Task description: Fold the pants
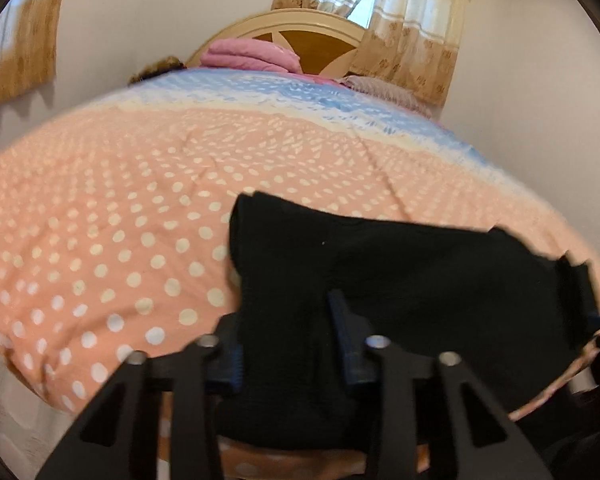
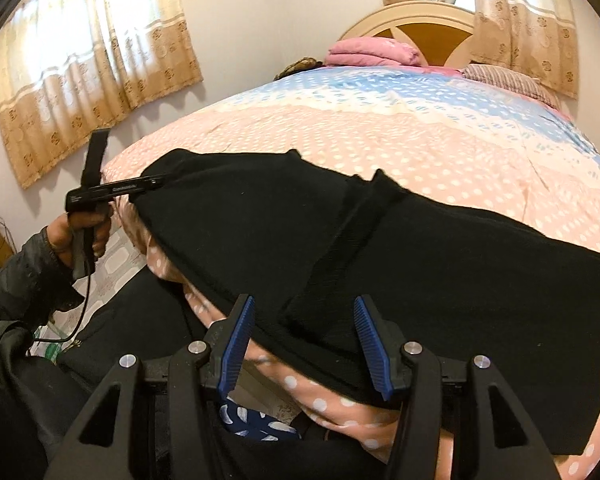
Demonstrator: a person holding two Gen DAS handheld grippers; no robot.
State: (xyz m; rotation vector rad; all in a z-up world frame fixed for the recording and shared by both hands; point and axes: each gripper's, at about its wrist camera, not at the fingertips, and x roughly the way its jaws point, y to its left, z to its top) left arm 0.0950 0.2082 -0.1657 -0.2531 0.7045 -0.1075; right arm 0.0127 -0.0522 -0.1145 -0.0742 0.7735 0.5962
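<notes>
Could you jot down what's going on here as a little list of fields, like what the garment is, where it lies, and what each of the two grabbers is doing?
Garment: black pants
Where: near edge of the bed, on a pink dotted bedspread
Left gripper: fingers apart, pants fabric lying between them
Right gripper: fingers apart, over the pants' near edge
Held by: a person's hand
At the headboard: folded pink blanket, striped pillow
Folding state: partly bunched, not yet a neat fold

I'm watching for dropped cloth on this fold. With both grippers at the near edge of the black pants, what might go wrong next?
1. The right gripper stands open around the pants, so a lift now could leave that side behind.
2. The pants hang over the edge of the bed and might slide off.
3. The left gripper may pinch the dotted cover along with the cloth.
</notes>
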